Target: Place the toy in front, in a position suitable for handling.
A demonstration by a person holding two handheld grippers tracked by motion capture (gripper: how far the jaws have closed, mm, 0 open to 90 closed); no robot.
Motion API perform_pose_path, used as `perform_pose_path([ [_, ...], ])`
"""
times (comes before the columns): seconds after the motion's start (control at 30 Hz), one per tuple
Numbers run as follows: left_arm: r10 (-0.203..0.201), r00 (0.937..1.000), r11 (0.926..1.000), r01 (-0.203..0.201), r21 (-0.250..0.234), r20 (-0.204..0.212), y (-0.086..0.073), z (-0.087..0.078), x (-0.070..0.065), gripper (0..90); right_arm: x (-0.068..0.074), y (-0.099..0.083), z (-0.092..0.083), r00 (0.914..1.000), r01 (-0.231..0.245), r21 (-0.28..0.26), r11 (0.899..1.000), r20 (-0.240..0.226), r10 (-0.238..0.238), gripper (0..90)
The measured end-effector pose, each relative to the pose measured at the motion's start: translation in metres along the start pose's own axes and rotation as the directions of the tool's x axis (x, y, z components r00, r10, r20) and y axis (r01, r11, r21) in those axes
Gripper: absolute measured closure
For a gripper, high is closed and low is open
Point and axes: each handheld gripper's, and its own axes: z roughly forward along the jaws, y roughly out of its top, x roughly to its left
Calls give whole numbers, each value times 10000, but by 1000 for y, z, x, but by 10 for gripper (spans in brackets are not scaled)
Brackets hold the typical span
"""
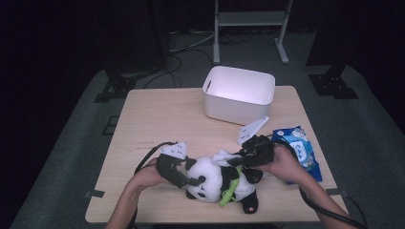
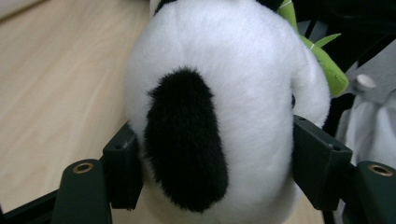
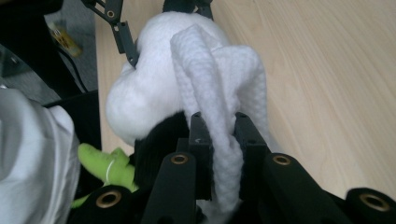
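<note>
Toy panda [image 1: 215, 180] lies on its back near the front edge of the desk [image 1: 157, 119], head toward the person's left, feet toward the right. Long axis runs roughly left to right across the desk, tilted slightly toward the near right corner.

Left gripper [image 1: 191, 180] comes in from the left, at the head end. In the left gripper view the panda's head [image 2: 219, 116] sits between the two jaws, plush touching both pads and bulging a little around them. Jaws half spread, pressed on the head; reads as a steadying hold.

Right gripper [image 1: 239, 160] sits over the far side of the body. Jaws nearly together, pinching a white wipe [image 3: 224, 107], seen folded and bunched between the pads in the right gripper view. The wipe drapes forward onto the white fur of the panda [image 3: 140, 98], touching it.

Green leaf sprig [image 1: 228, 191] lies across the belly, nearer the person than the wipe.

Relation that counts: the wipe is on the upper body, just to the right of the head, and the body stretches away from the left gripper's hold. A stroke along the long axis, judged likely, would pull against that hold, not across it.

White bin [image 1: 239, 93] stands at the far side, well apart. Blue wipe packet [image 1: 300, 150] lies just beside the right hand.
</note>
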Motion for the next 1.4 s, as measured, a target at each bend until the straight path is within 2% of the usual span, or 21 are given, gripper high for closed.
perform_pose_path([
  [0.13, 393, 9979, 9992, -395, -22, -509, -1, -6, 0, 282, 1, 20, 14, 9992, 278, -159, 9995, -296, -283, 793],
  [0.17, 393, 9979, 9992, -395, -22, -509, -1, -6, 0, 282, 2, 24, 17, 9984, 410, -194, 9990, -372, -417, 793],
  [0.2, 497, 9962, 9988, -497, 16, -712, -1, -9, 1, 282, 3, 28, 21, 9983, 408, -167, 9990, -407, -415, 793],
  [0.27, 410, 9963, 9992, -407, 58, -752, -5, -10, 3, 281, 5, 34, 27, 9972, 660, 55, 9978, -367, -657, 793],
  [0.37, 175, 9978, 9998, -183, -109, -640, -11, -10, 6, 279, 3, 36, 28, 9969, 730, 292, 9969, -312, -721, 793],
  [0.57, 23, 9985, 9998, -34, -192, -549, -13, -10, 8, 271, -7, 19, 4, 9993, 331, 211, 9992, 137, -334, 793],
  [0.67, -79, 9987, 9997, 68, -220, -498, -15, -10, 9, 266, -10, 7, -10, 9993, -59, 128, 9999, 378, 54, 793],
  [0.7, -79, 9987, 9997, 68, -220, -498, -15, -10, 9, 265, -10, 7, -10, 9993, -59, 128, 9999, 378, 54, 793],
  [0.8, -225, 9988, 9994, 213, -271, -441, -15, -9, 10, 258, -14, -9, -23, 9978, -336, 62, 9994, 582, 332, 794],
  [0.97, -388, 9985, 9989, 378, -273, -383, -14, -9, 10, 229, -15, -24, -28, 9968, -657, -190, 9977, 438, 665, 793],
  [1.17, -665, 9971, 9978, 662, -86, -382, -11, -8, 9, 161, -8, -36, -26, 9956, -904, -387, 9952, 220, 912, 796],
  [1.23, -920, 9956, 9957, 917, -156, -192, -10, -9, 9, 117, -6, -38, -26, 9958, -880, -401, 9953, 220, 889, 797],
  [1.27, -1224, 9925, 9919, 1223, -332, -11, -10, -11, 10, 111, -5, -39, -26, 9957, -886, -378, 9953, 228, 895, 797],
  [1.3, -1657, 9859, 9846, 1667, -532, 218, -11, -14, 13, 114, -4, -39, -27, 9961, -875, -366, 9955, 119, 880, 797],
  [1.33, -1745, 9842, 9825, 1761, -603, 298, -11, -15, 13, 119, -2, -40, -27, 9962, -866, -384, 9955, -1, 867, 797],
  [1.4, -1568, 9870, 9858, 1586, -546, 346, -12, -14, 12, 128, 3, -40, -28, 9967, -809, -350, 9961, 34, 811, 796],
])
